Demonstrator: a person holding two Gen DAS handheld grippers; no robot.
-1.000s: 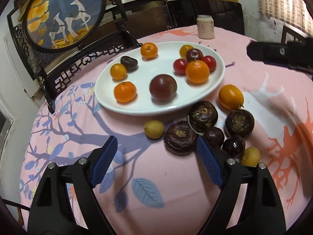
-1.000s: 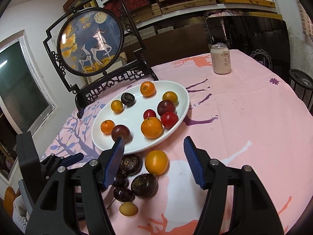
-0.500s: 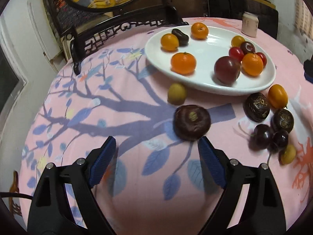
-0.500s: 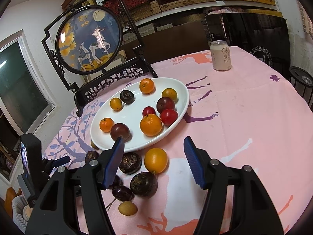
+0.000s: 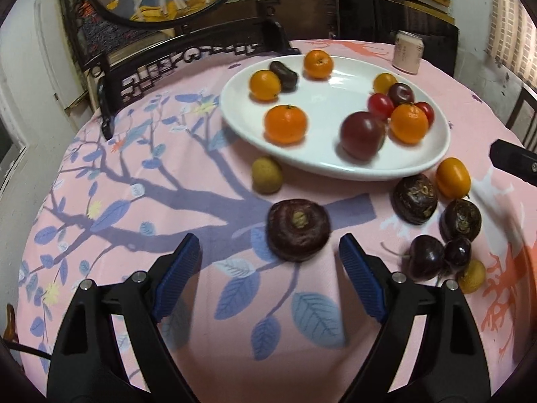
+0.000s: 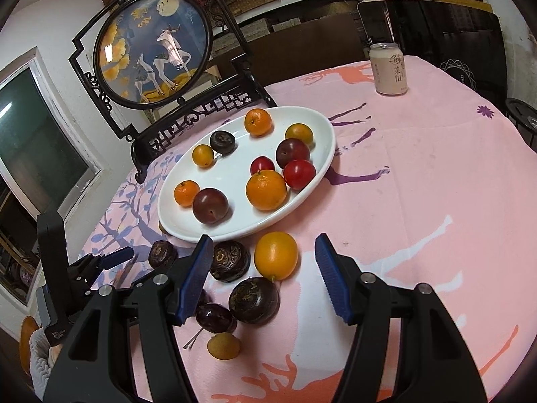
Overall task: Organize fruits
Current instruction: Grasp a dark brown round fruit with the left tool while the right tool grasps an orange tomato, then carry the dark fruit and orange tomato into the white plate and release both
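Blue ribbed pads on the left gripper (image 5: 268, 268), jaws spread wide, nothing held. Dark water chestnut (image 5: 298, 229) sits on the pink tablecloth (image 5: 134, 221) just ahead, roughly centred between the pads but not yet inside them. Risk: it is squat and round, so a tip that lands first could nudge it and roll it toward the white oval plate (image 5: 335, 168) or off-line; hard skin may also slip out of a squeeze that catches only the near edge. Greenish-yellow small fruit (image 5: 266, 174) lies just beyond, near the plate rim, could get bumped on an overshoot.

Right gripper (image 6: 263, 275) also wide and empty, hovering over the loose cluster: orange kumquat-like fruit (image 6: 276, 255) between its pads, two water chestnuts (image 6: 230, 261) (image 6: 254, 300) beside and below it, dark cherries (image 6: 213, 318) touching. Closing there risks pinching two at once or scattering the pile.

Plate already holds tangerines, plums and red fruits; drink can (image 6: 388, 69) and deer screen (image 6: 154, 63) stand well apart, further back.
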